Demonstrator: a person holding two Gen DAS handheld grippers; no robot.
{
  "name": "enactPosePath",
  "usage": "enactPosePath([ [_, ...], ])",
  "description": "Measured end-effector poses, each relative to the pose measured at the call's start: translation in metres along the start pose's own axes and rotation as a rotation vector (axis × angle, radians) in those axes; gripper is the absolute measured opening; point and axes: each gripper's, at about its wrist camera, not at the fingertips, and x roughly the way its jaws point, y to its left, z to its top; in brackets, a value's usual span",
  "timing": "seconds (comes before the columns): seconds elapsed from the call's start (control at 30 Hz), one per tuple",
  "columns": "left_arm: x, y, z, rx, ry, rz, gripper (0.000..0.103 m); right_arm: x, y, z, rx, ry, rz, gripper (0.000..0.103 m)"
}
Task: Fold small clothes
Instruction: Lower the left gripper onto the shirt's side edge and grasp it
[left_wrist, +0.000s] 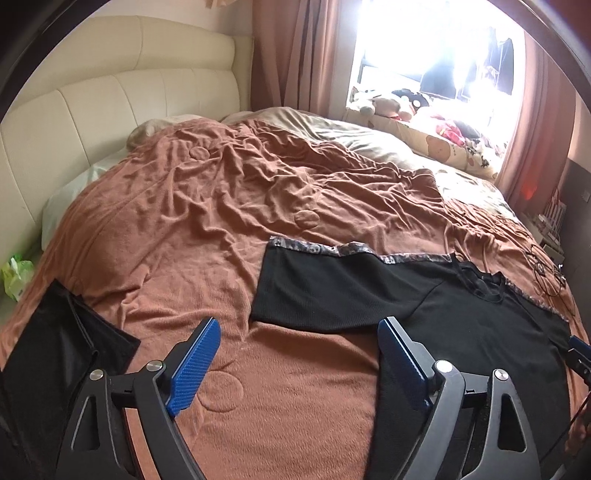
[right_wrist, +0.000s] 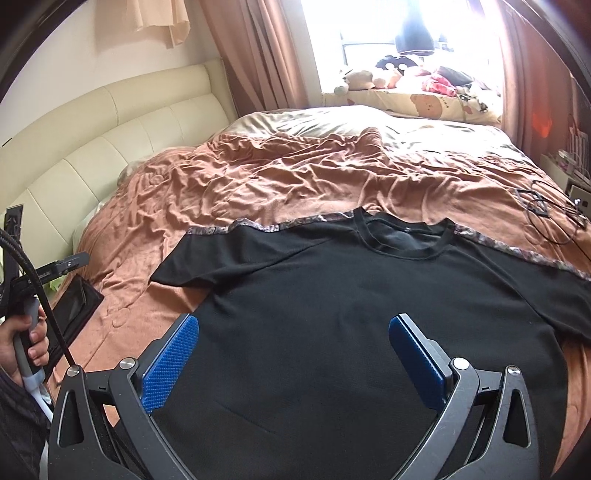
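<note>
- Black T-shirt (right_wrist: 351, 295) lies flat on the brown blanket (left_wrist: 229, 206) covering the bed, collar toward the window.
- Left gripper (left_wrist: 295, 354) hangs over the blanket beside the shirt's sleeve, fingers spread, nothing between.
- Right gripper (right_wrist: 295, 354) hangs above the shirt's body, fingers spread wide, empty.

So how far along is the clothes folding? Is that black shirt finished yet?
Done: a dark folded garment lies at the bed's left edge. In hand: nothing; the left gripper and right gripper are open above the black T-shirt. Left: the T-shirt lies spread flat on the brown blanket, sleeves out, no fold made.
</note>
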Motion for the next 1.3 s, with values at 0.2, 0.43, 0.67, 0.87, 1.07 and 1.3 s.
enactPosePath([
  [0.2, 0.05, 0.015, 0.021, -0.04, 0.048, -0.02, 0.075, 0.052, 0.004, 0.025, -0.022, 0.04, 0.026, 0.103],
  [0.43, 0.112, 0.024, 0.038, -0.049, 0.13, -0.041, 0.068, 0.12, 0.005, 0.051, -0.04, 0.123, 0.091, 0.073],
  [0.67, 0.172, 0.027, 0.046, -0.032, 0.236, -0.071, 0.063, 0.18, 0.0, 0.071, -0.029, 0.179, 0.126, 0.063],
  [0.87, 0.214, 0.039, 0.051, -0.042, 0.292, -0.044, 0.057, 0.221, 0.002, 0.08, -0.024, 0.216, 0.139, 0.063],
  [1.07, 0.245, 0.052, 0.045, -0.034, 0.358, 0.01, 0.051, 0.258, 0.008, 0.082, -0.031, 0.259, 0.159, 0.063],
  [1.3, 0.253, 0.057, 0.037, -0.065, 0.384, -0.018, 0.034, 0.295, 0.014, 0.082, 0.01, 0.298, 0.181, 0.046],
])
